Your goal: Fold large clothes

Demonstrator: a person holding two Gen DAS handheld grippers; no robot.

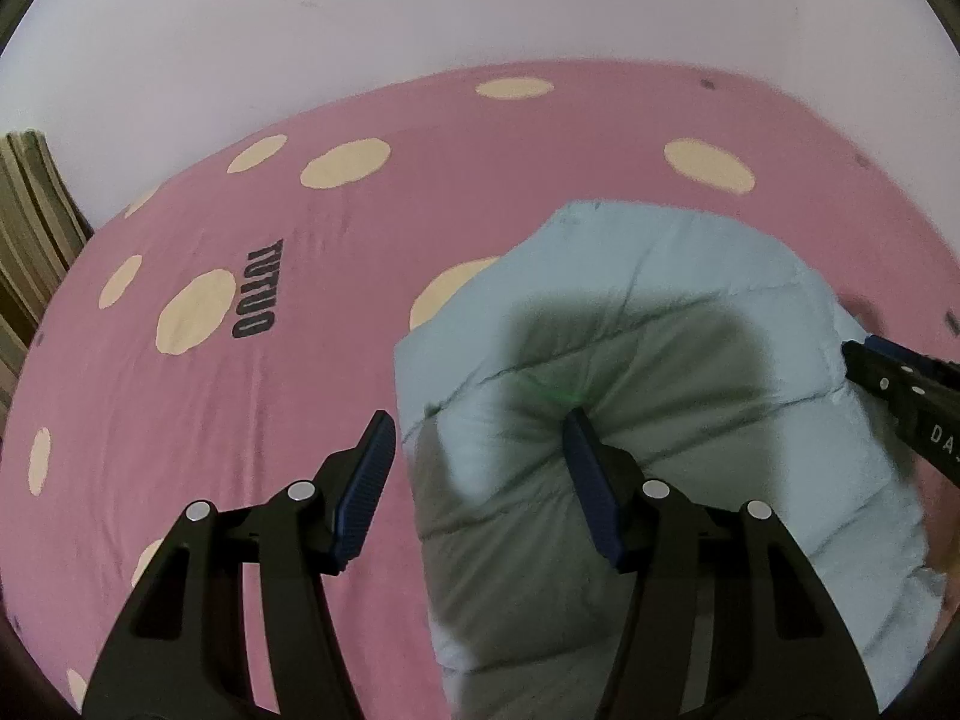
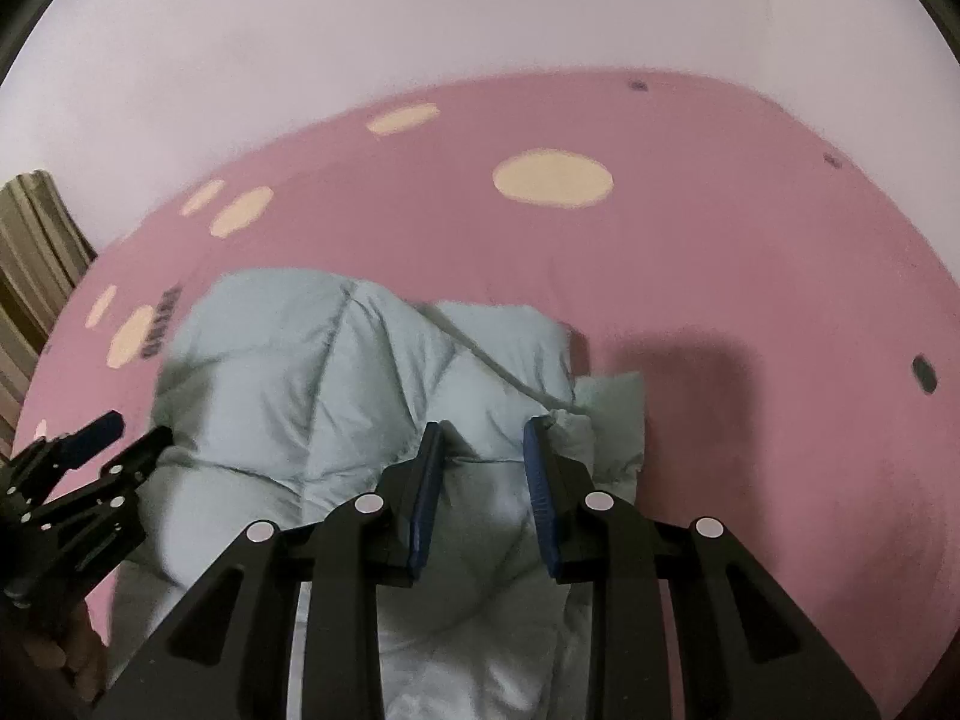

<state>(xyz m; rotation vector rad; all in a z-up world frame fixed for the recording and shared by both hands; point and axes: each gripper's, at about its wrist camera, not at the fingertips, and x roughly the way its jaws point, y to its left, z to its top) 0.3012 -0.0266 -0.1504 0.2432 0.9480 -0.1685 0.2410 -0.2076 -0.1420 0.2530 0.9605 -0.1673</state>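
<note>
Your left gripper [image 1: 480, 468] has its jaws standing wide apart with nothing clamped: the left pad [image 1: 363, 495] hangs over the pink sheet, the right pad over the padded jacket, and the fabric's edge lies in the gap below without either pad pressing on it. Your right gripper [image 2: 483, 495] has its jaws parted only a little; the jacket's fabric fills the gap between the blue pads, but whether the pads actually pinch it cannot be told from these views.

The pale blue quilted jacket [image 1: 660, 330] lies bunched and partly folded on the bed, under both grippers, with a small flap sticking out on its right side in the right wrist view. It rests on a pink bed sheet [image 1: 210, 390] with cream dots and dark printed lettering [image 1: 258, 288]. Behind the bed stands a pale wall [image 1: 420, 0], and a striped curtain [image 1: 36, 222] hangs at the far left.
</note>
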